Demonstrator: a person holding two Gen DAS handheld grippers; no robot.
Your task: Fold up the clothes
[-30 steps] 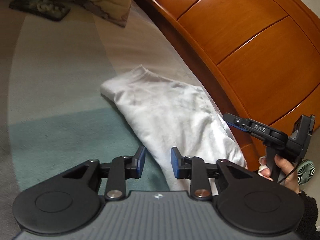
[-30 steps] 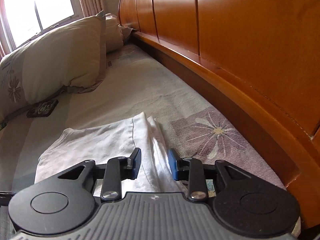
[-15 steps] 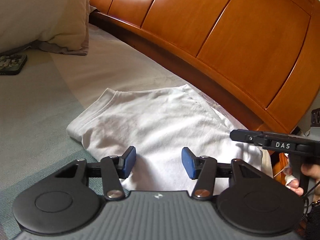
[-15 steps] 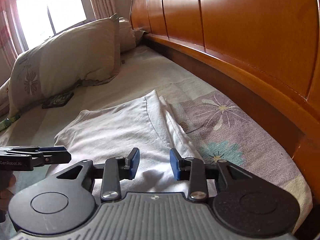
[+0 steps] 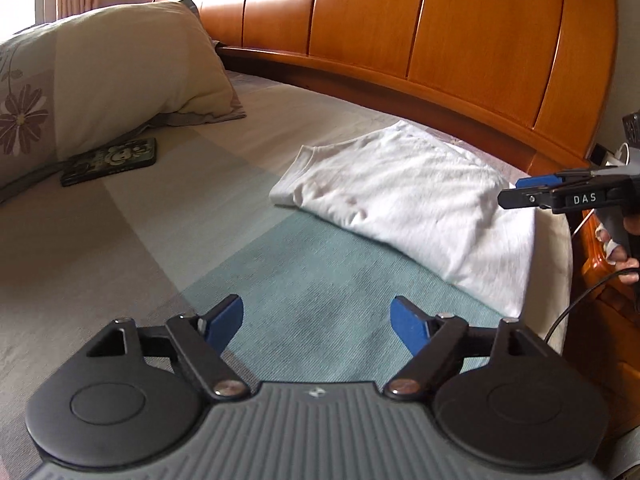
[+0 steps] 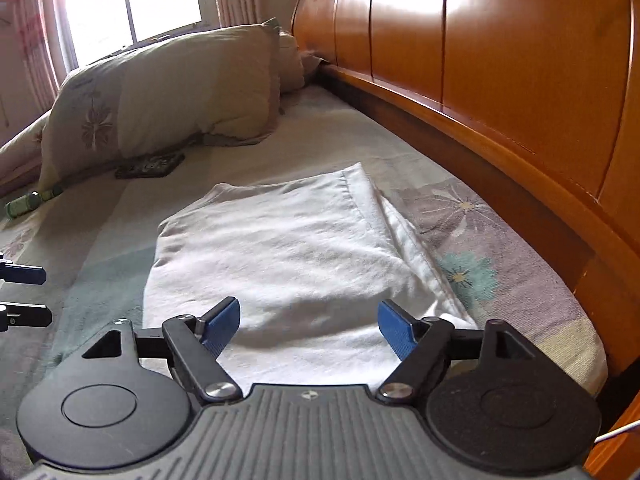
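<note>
Both jaws having just been opening, nothing being held between: left gripper (image 5: 318,320) spread at frame bottom, right gripper (image 6: 309,320) spread before folded white shirt (image 6: 288,256) at centre.

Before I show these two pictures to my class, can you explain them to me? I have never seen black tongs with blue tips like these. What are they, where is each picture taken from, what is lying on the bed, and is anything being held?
There is no robot here. A person holds a hand tool in each hand, each with two blue-tipped fingers and a wide-angle camera looking along them.

One picture comes from the left gripper, the other from the right gripper. Each view also catches the other tool at its edge.

On the bed sheet lies a folded white garment beside the wooden headboard. Farther off are a pillow and a flat dark patterned item.

Nothing is held. Both grippers have just been opening, and their jaws stand wide apart with nothing between them, so the fold looks finished.
</note>
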